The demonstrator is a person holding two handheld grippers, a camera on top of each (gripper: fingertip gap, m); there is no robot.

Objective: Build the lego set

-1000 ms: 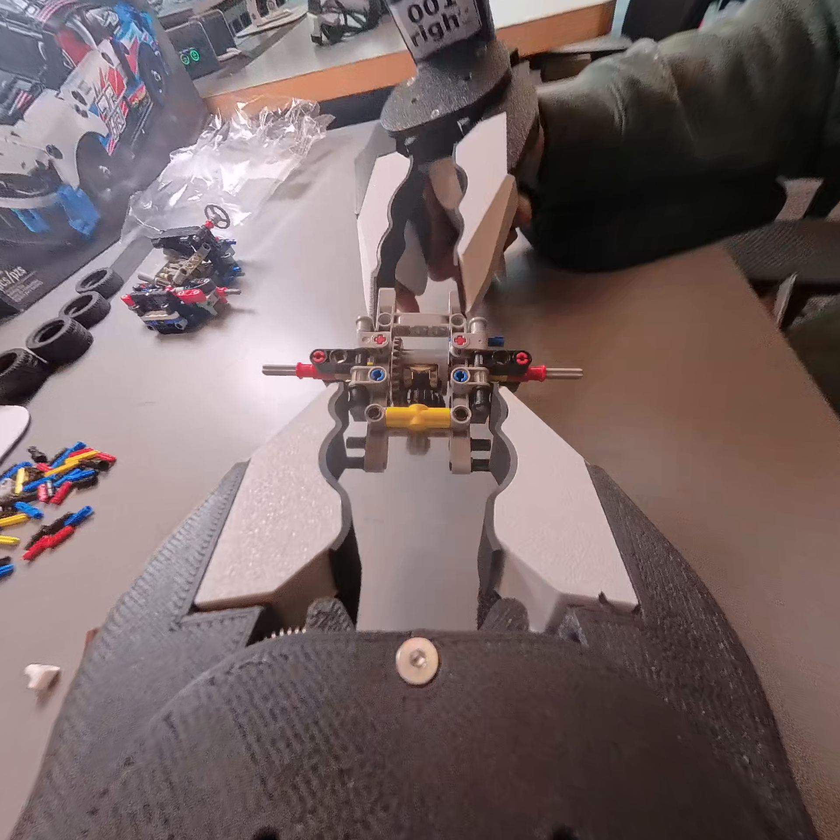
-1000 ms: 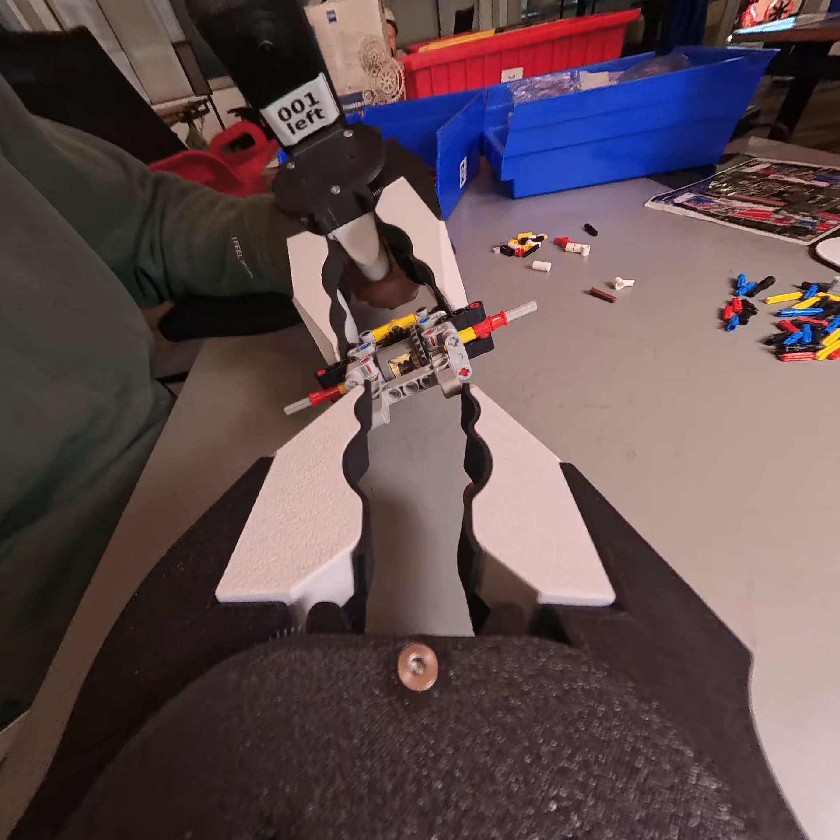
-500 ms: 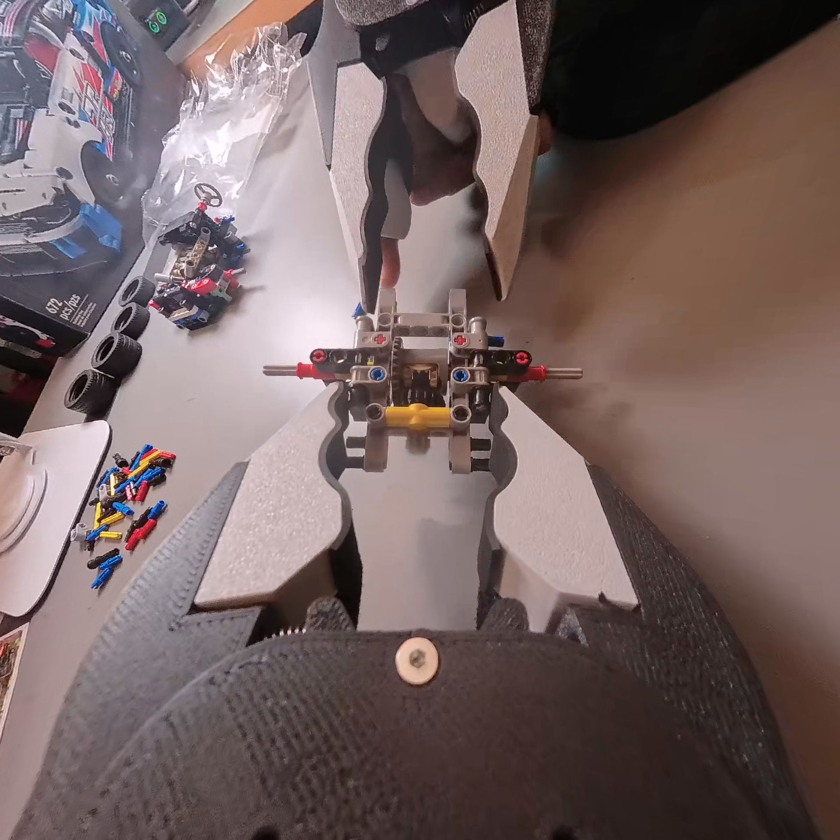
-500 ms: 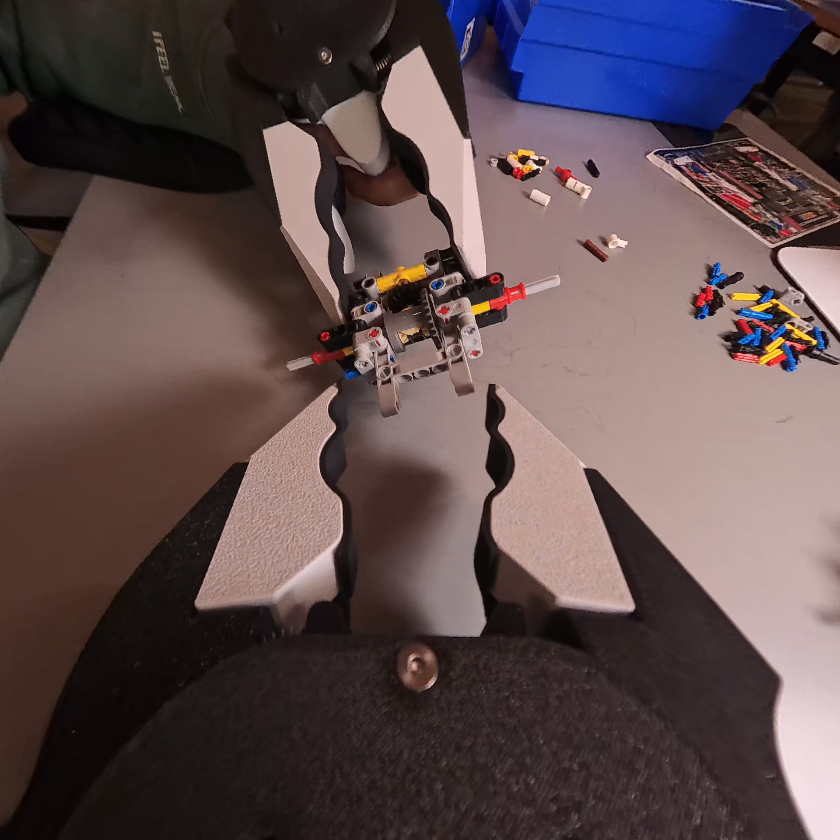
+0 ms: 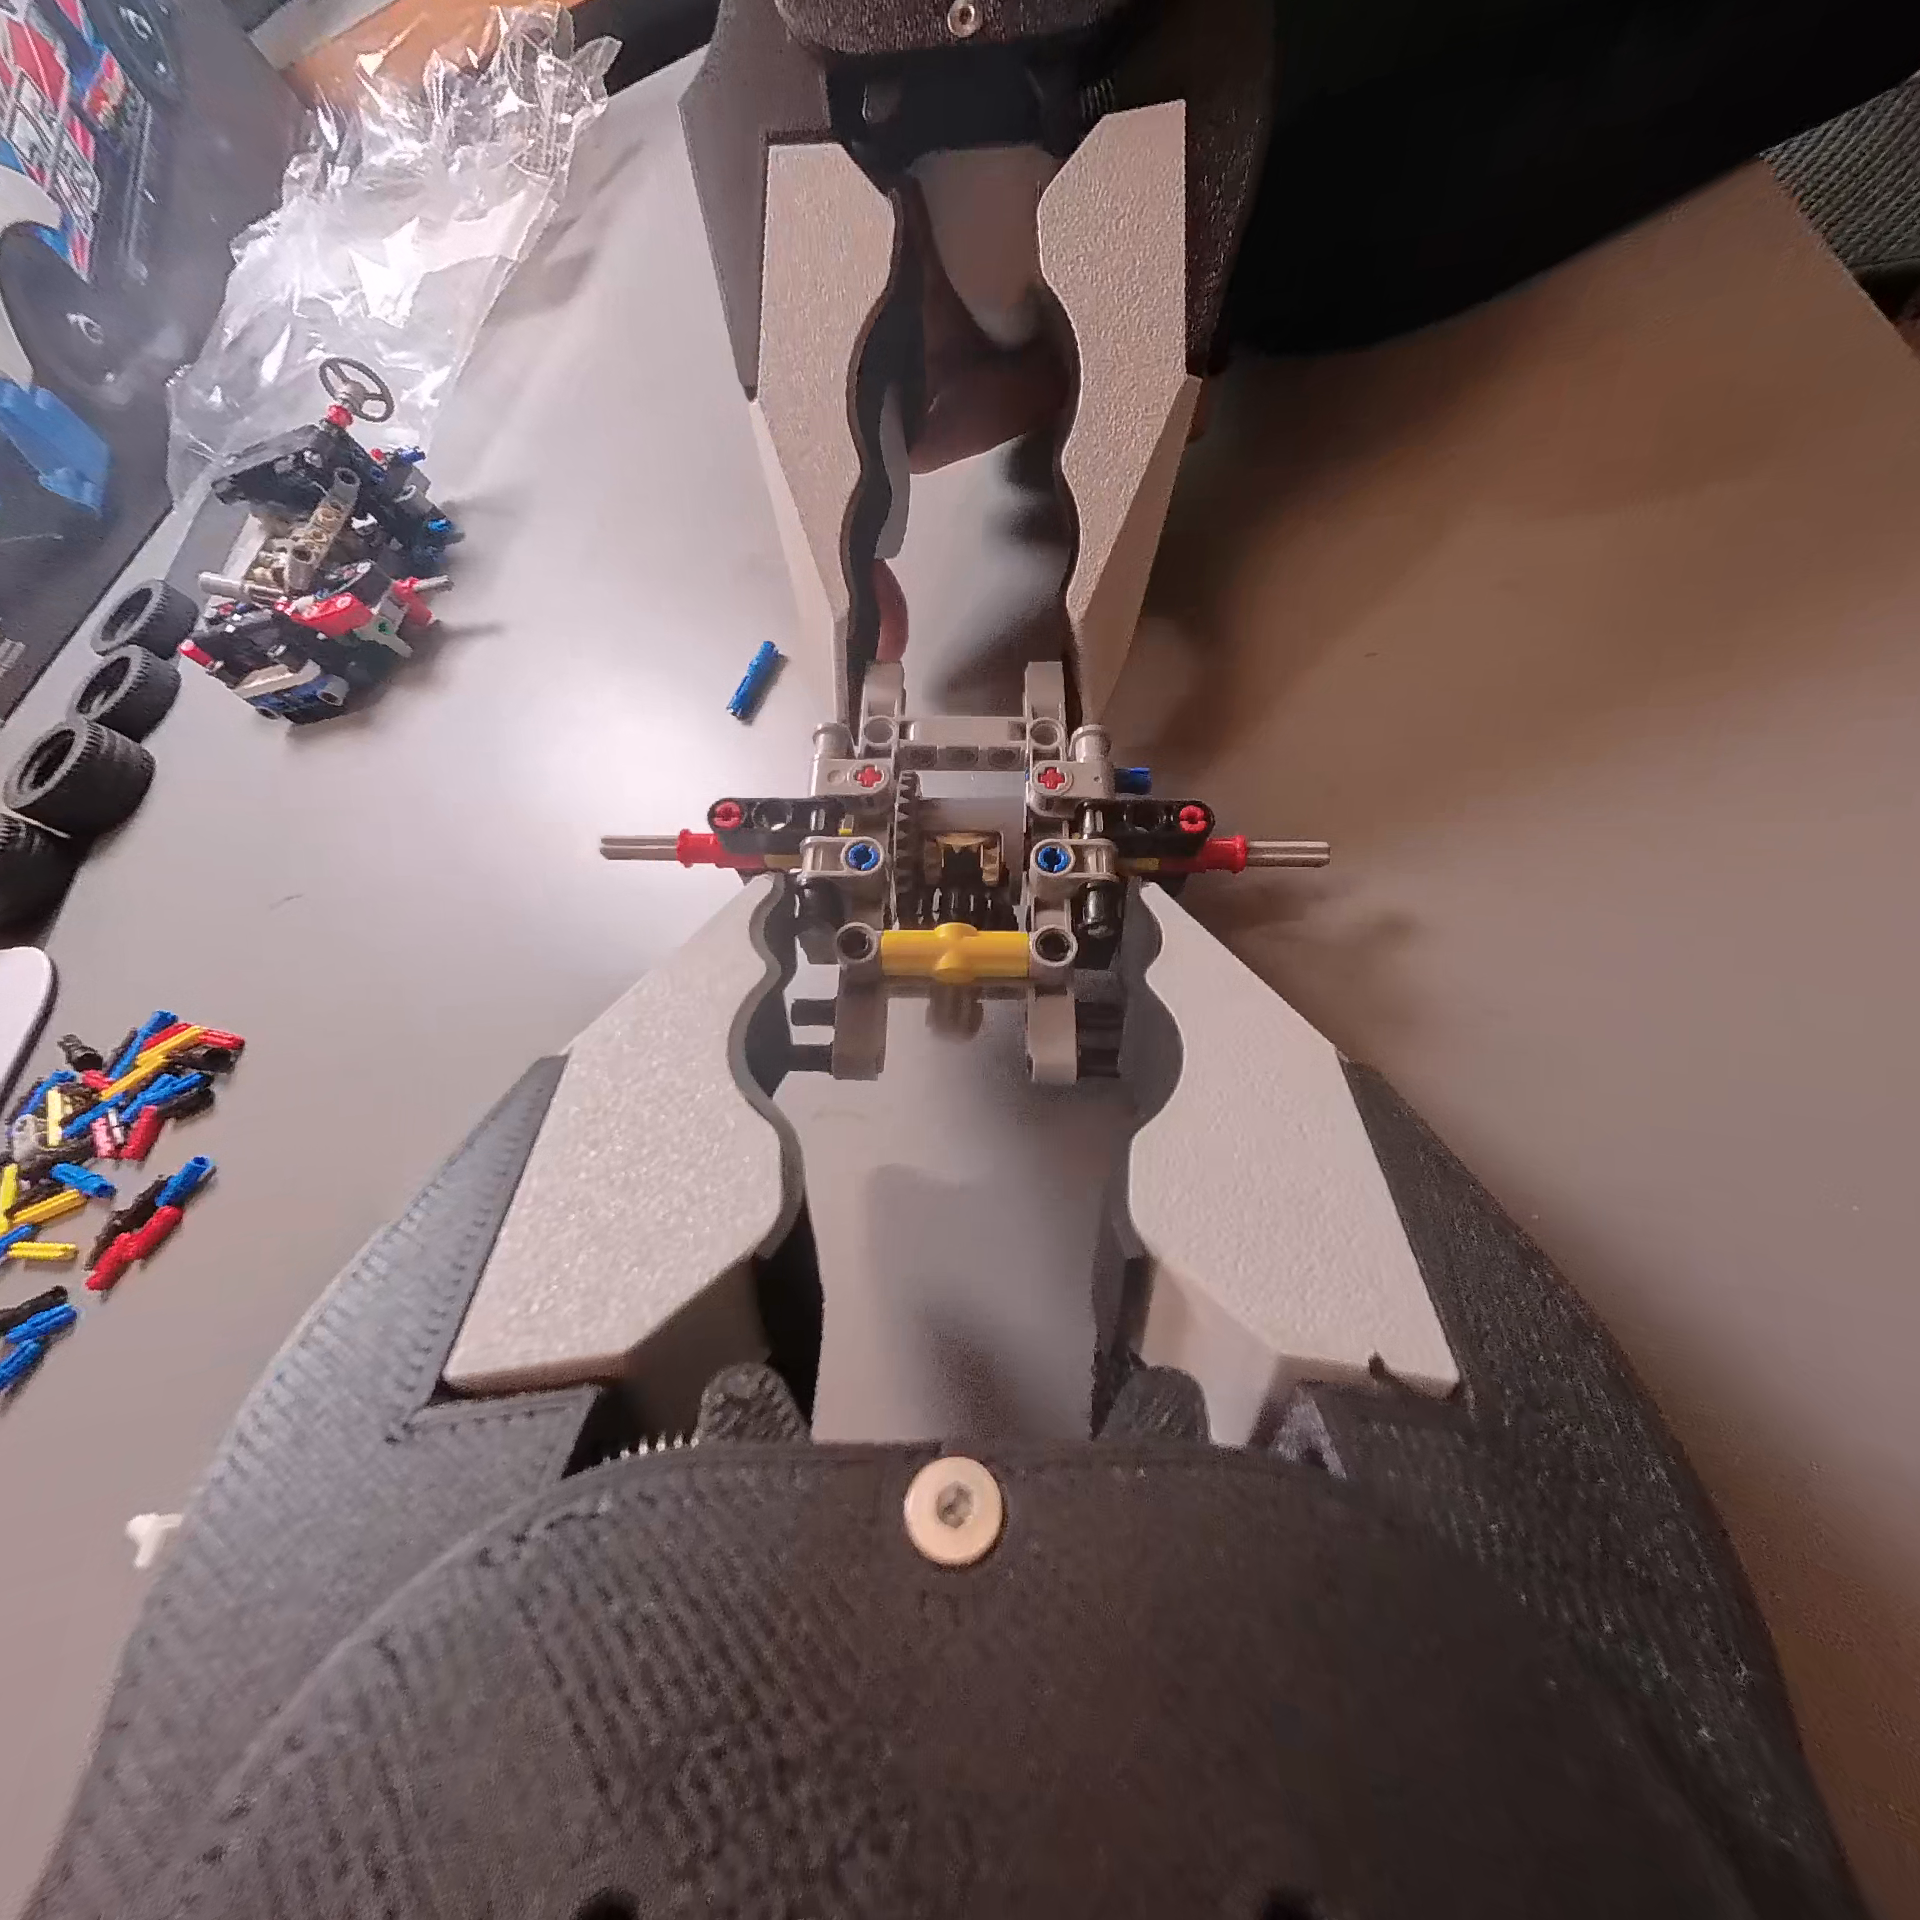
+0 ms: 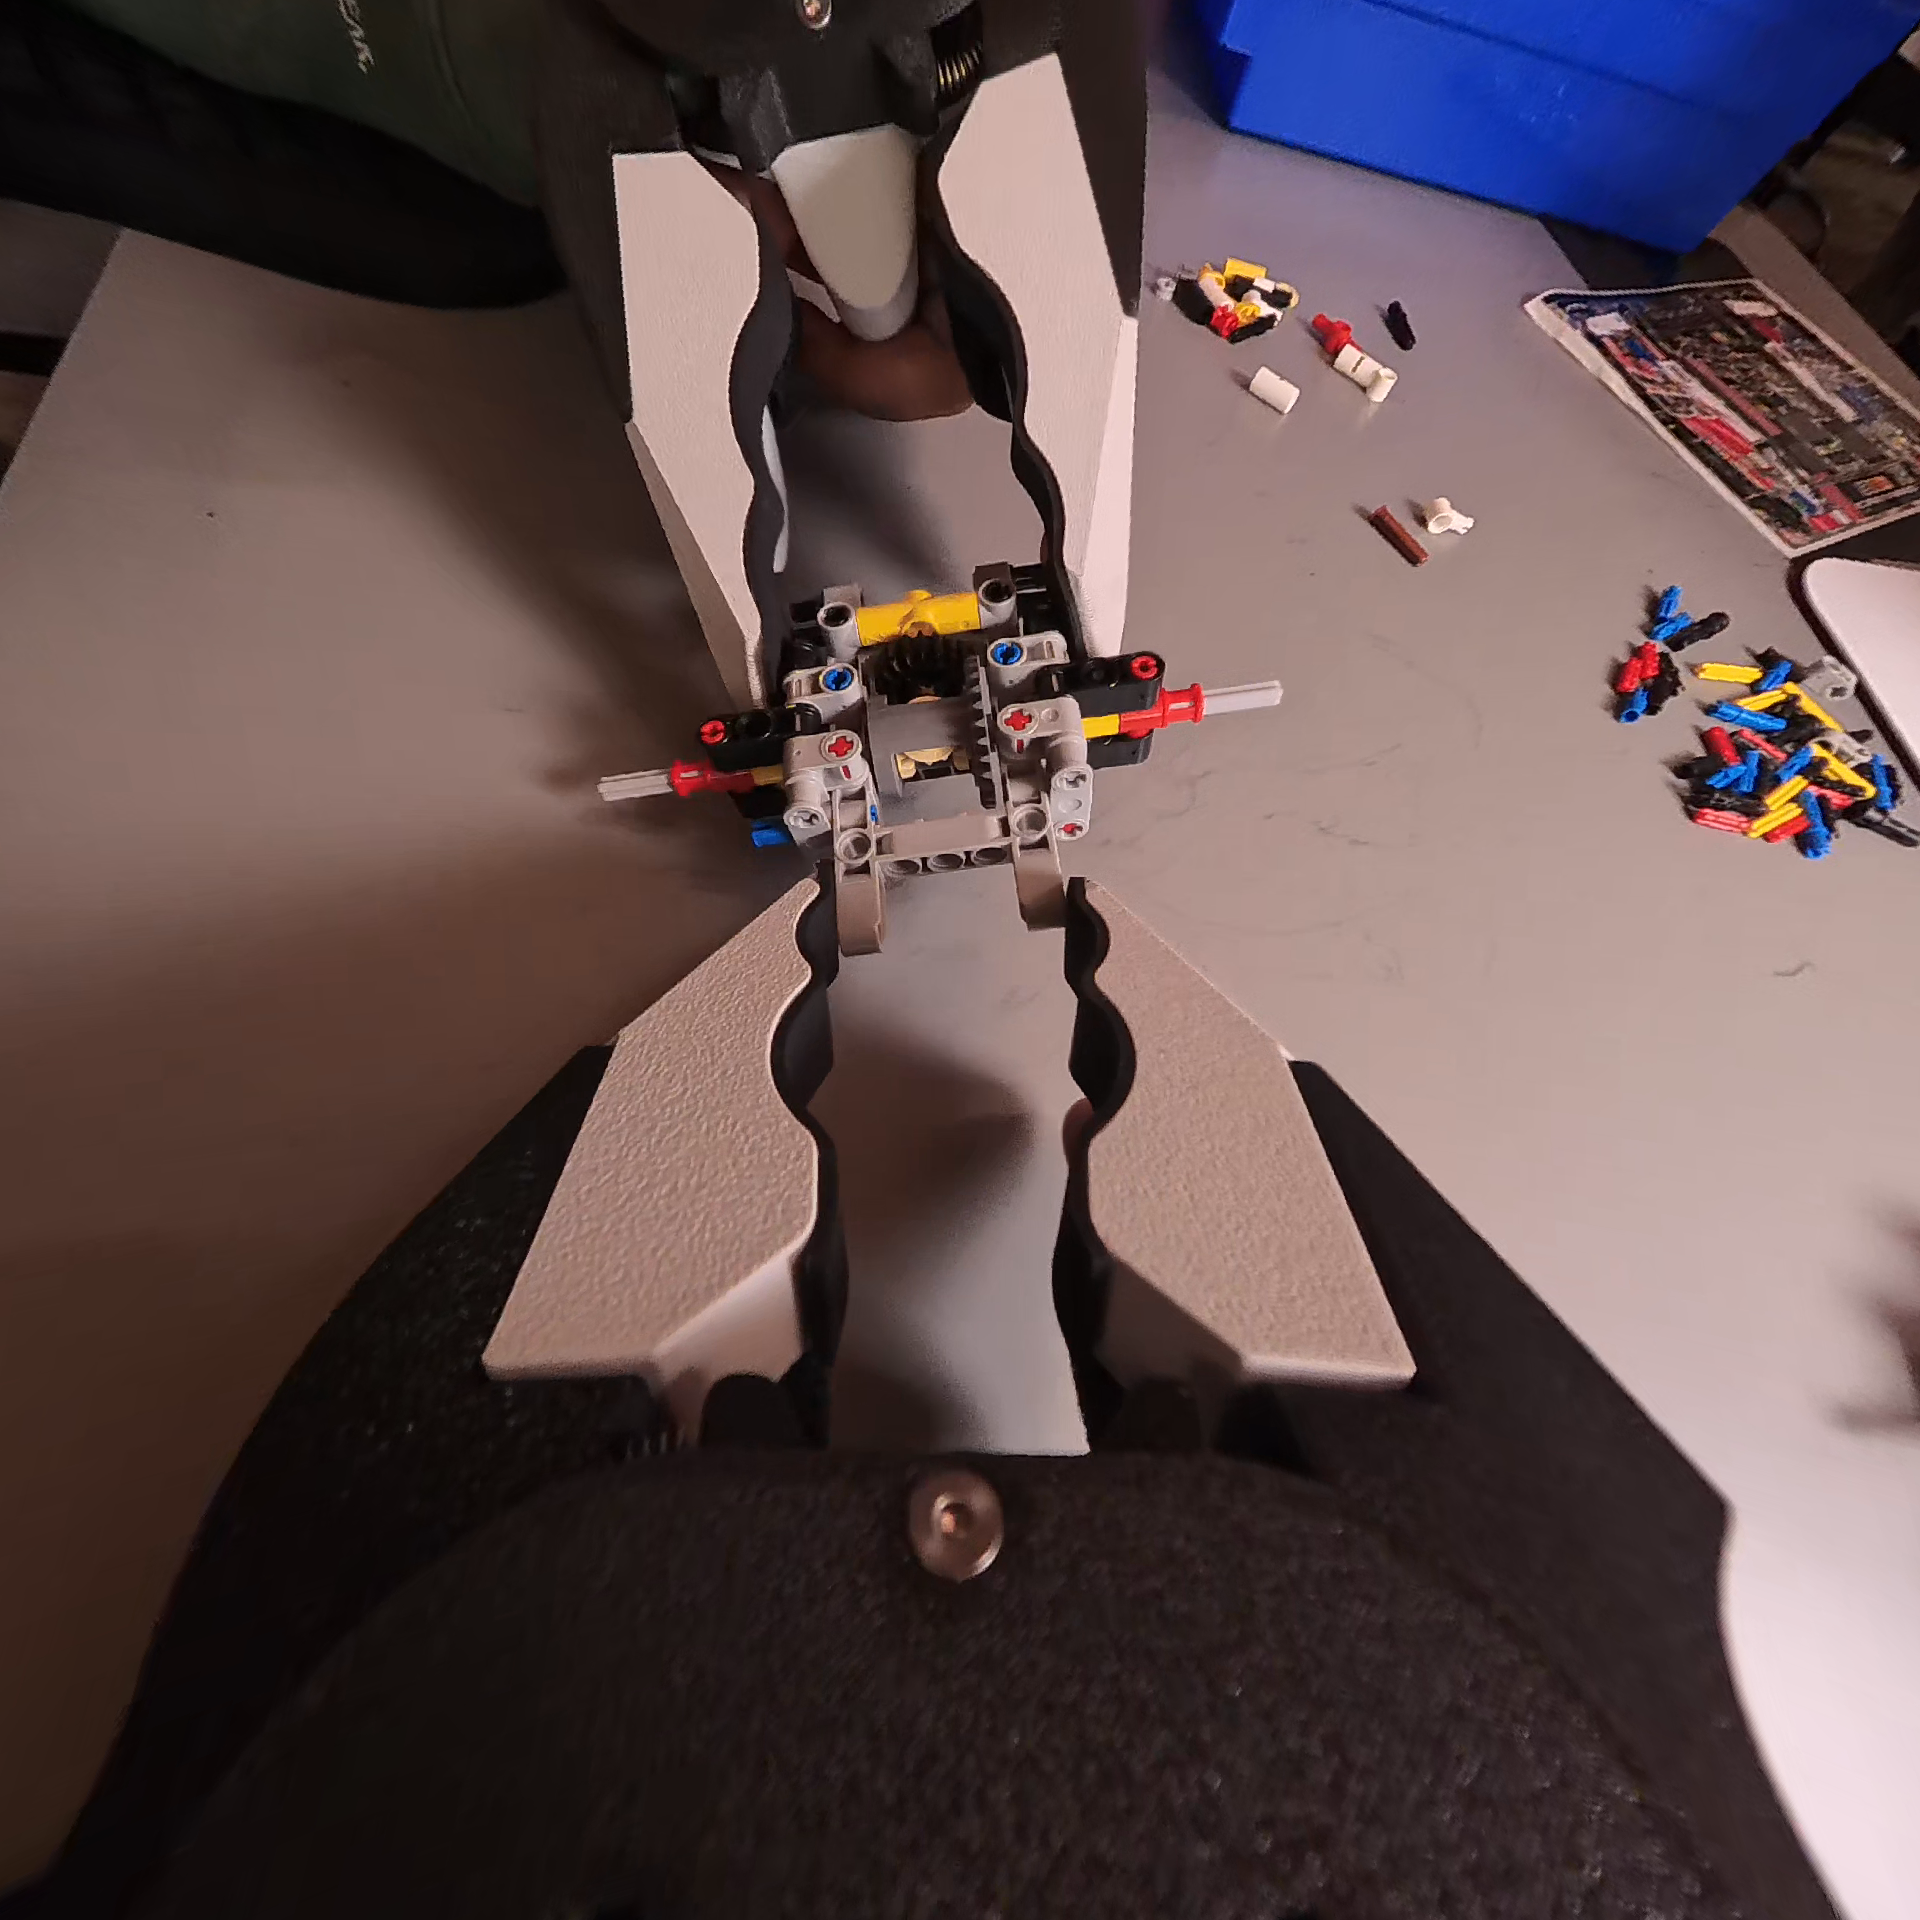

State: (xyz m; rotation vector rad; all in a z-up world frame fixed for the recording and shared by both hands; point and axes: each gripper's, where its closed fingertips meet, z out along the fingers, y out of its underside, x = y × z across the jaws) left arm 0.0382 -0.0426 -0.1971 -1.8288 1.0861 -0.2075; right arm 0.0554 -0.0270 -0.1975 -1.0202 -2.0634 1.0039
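Observation:
A small brick-built axle assembly [image 5: 956,831], grey with a yellow bar, a gear and red-tipped axles, sits just above the grey table [image 5: 1455,831]. My left gripper [image 5: 961,914] is shut on it, with the pads pressed on its two sides. My right gripper [image 6: 948,899] faces it from the other side. Its pads [image 6: 821,914] touch the outer faces of the assembly's two grey prongs [image 6: 862,914], so it is shut on that end. The assembly also shows in the right wrist view [image 6: 925,748]. The right gripper [image 5: 977,665] shows beyond it in the left wrist view.
To the left lie black tyres [image 5: 78,769], a part-built car chassis [image 5: 312,603], a clear bag [image 5: 395,208], a loose blue pin [image 5: 753,677] and a pile of coloured pins [image 5: 104,1122]. To the right are blue bins [image 6: 1507,104], a booklet [image 6: 1745,416] and more pins [image 6: 1766,748]. My left and right fingertips are right by each other.
My right gripper let go of the assembly, opened and drew back. It has now come in again and its pads have closed on the grey prongs. The left grasp is unchanged.

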